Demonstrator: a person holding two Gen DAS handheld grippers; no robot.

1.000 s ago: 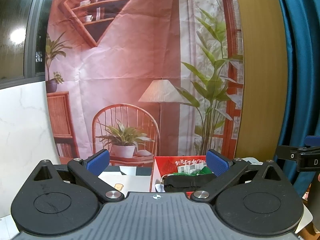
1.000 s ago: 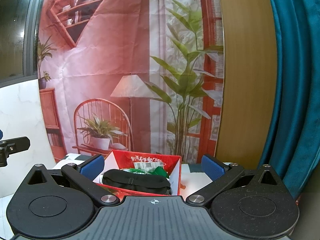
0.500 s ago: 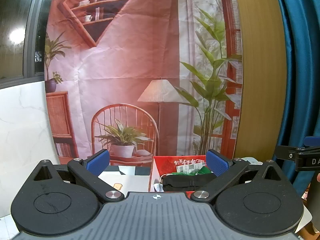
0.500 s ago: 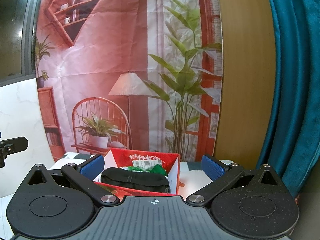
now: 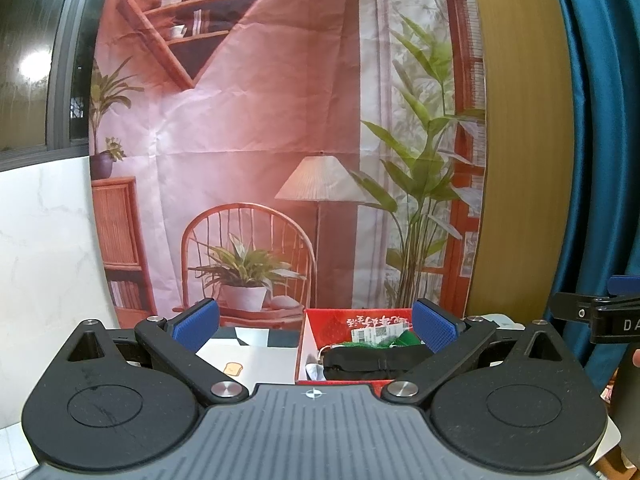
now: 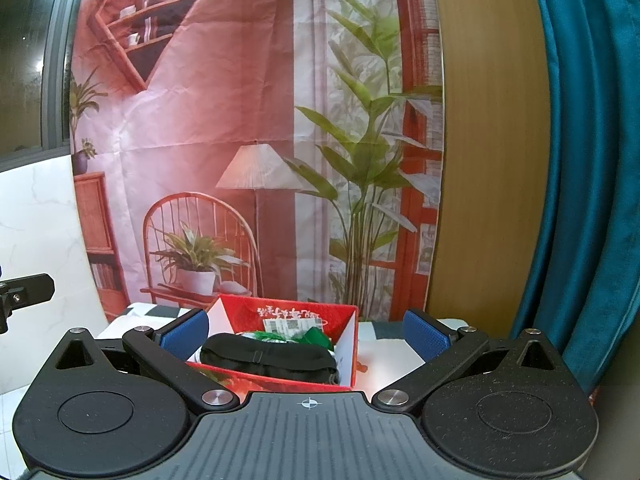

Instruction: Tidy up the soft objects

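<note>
Printed backdrop (image 5: 256, 128) behind | red box (image 6: 352, 338) holding black pouch (image 6: 268, 358), beyond both grippers' fingers | both spread wide, empty

From my left wrist camera, the red box (image 5: 320, 332) loses its front wall behind the gripper body, and the right blue pad (image 5: 434, 330) covers the end of the black pouch (image 5: 376, 364) and most of the green item (image 5: 406, 338). The label (image 5: 378, 332) print is too small to read. The right gripper (image 5: 592, 314) is cut off at the frame edge, so I can't judge its jaws there
</note>
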